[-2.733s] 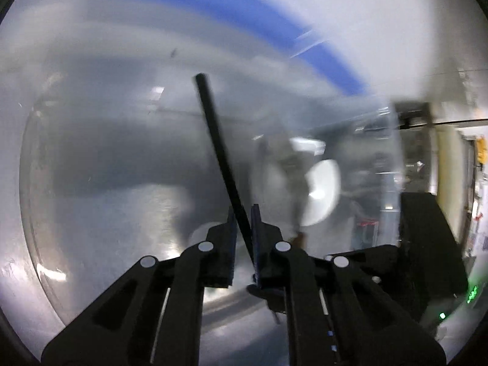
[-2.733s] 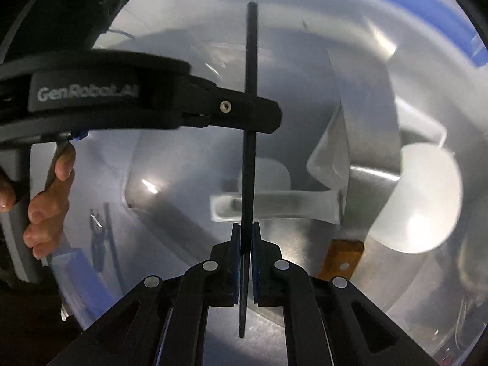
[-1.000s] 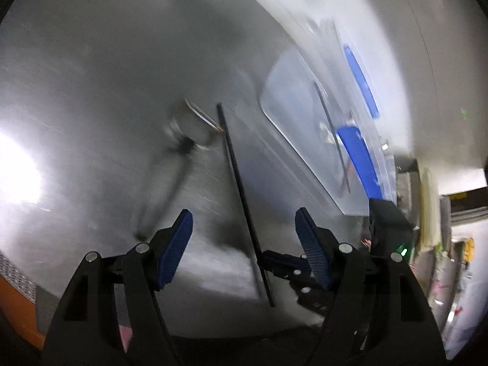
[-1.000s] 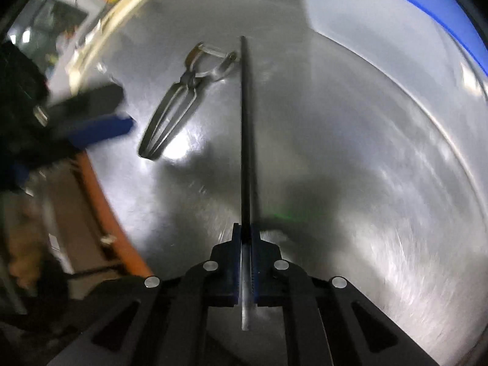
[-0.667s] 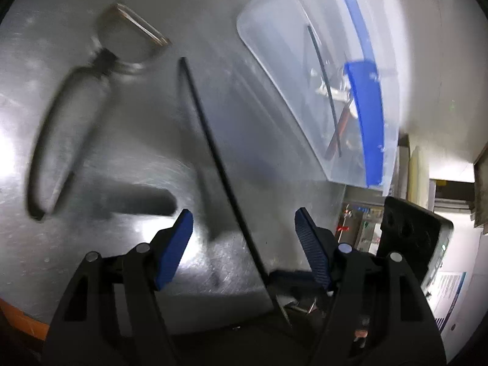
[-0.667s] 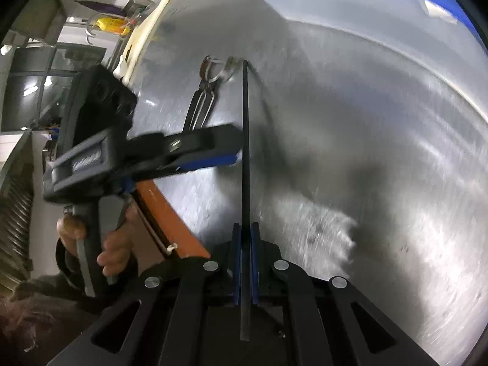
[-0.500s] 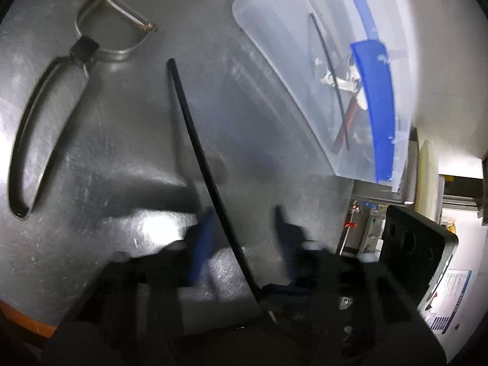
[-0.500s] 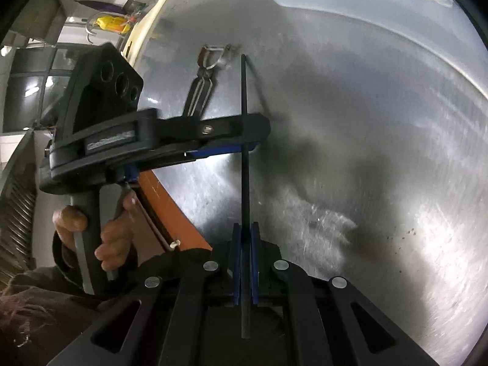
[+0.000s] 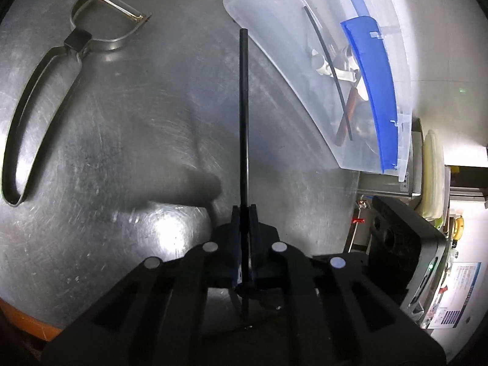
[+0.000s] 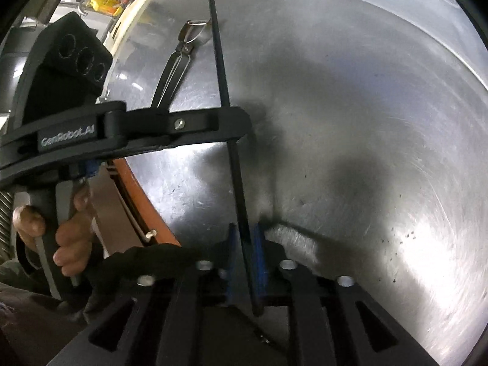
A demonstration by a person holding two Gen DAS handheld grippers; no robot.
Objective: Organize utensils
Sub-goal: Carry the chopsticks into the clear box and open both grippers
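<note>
A thin black chopstick (image 9: 244, 106) hangs over the steel table, and my left gripper (image 9: 244, 213) is shut on its lower part. In the right wrist view the same chopstick (image 10: 227, 116) runs tilted between the blue pads (image 10: 259, 247) of my right gripper (image 10: 244, 235). Those jaws are opening, with a small gap on each side of the stick. My left gripper (image 10: 241, 122) crosses that view from the left and clamps the stick at mid-length. A metal peeler (image 9: 45, 91) lies on the table at the upper left, also visible as the peeler (image 10: 177, 64) beyond the left gripper.
A clear plastic box (image 9: 274, 45) with a blue handle (image 9: 375, 85) stands at the upper right; it holds another black chopstick (image 9: 329, 70), a white utensil and a brown-handled one. A hand (image 10: 70, 238) grips the left gripper's handle. The table's orange edge (image 10: 143, 201) runs nearby.
My left gripper came in over the chopstick and shut on it. The right gripper's jaws have parted from the stick, which now leans in that view.
</note>
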